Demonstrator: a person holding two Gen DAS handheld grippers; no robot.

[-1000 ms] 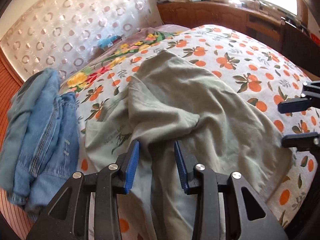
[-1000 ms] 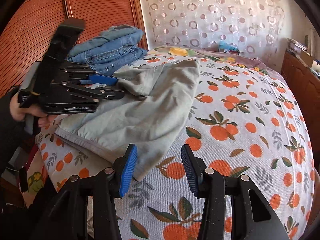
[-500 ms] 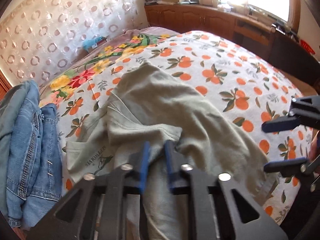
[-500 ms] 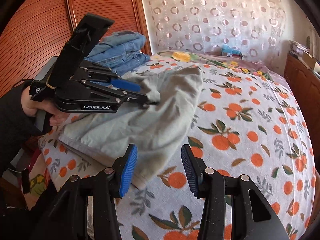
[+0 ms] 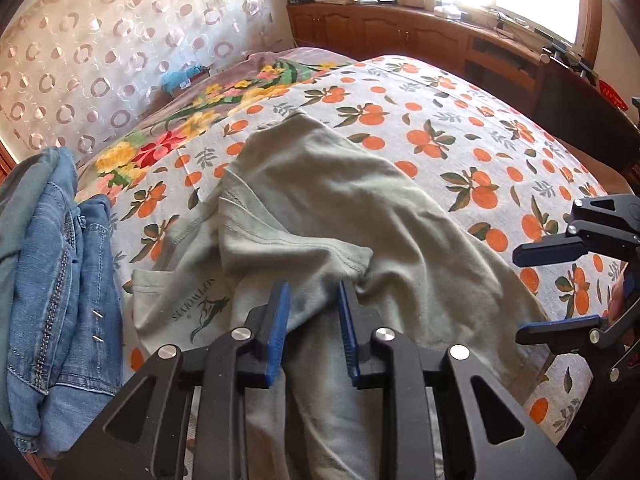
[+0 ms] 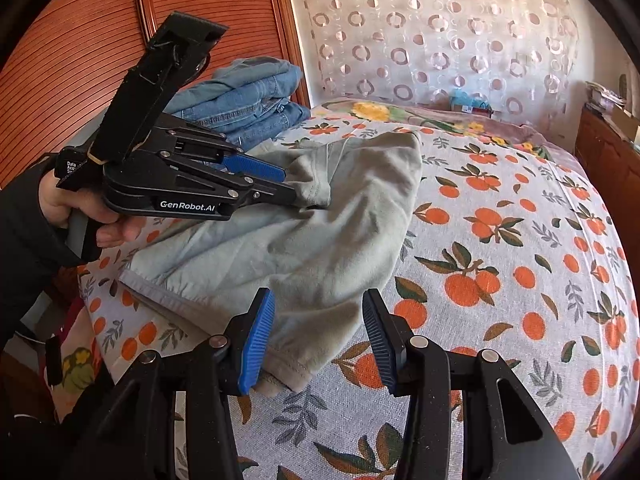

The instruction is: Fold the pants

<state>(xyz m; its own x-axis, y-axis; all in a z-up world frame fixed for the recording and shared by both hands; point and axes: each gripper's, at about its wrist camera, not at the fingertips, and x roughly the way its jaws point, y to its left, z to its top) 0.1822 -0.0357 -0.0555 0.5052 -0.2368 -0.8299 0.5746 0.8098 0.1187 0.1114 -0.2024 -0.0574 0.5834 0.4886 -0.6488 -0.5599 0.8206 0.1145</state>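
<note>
On the bed, at the centre of my reach: one pair of grey-green pants (image 5: 320, 216), crumpled, lying on the orange-print bedspread (image 5: 460, 140) with a folded flap uppermost and a small printed logo showing on the panel at 8 o'clock in my left view.

My left gripper (image 5: 312, 320): jaws parted to a moderate gap, blue pads either side of a ridge of the pants fabric; the cloth lies between them, but whether the pads touch it I cannot tell. In my right view the same gripper (image 6: 290, 192) comes in from 9 o'clock, its tips against the bunched fold.

My right gripper (image 6: 318, 336): jaws wide, nothing held, hovering at 6 o'clock over the near hem corner of the pants (image 6: 320, 240), which hangs toward the bed's edge.

Blue denim garments (image 5: 52, 280): stacked at 9 o'clock in my left view, just beside the pants.

Circle-patterned curtain (image 6: 440, 40): at 12 o'clock beyond the bed.

Wooden cabinets (image 5: 400, 36): at 1 o'clock under the window.
</note>
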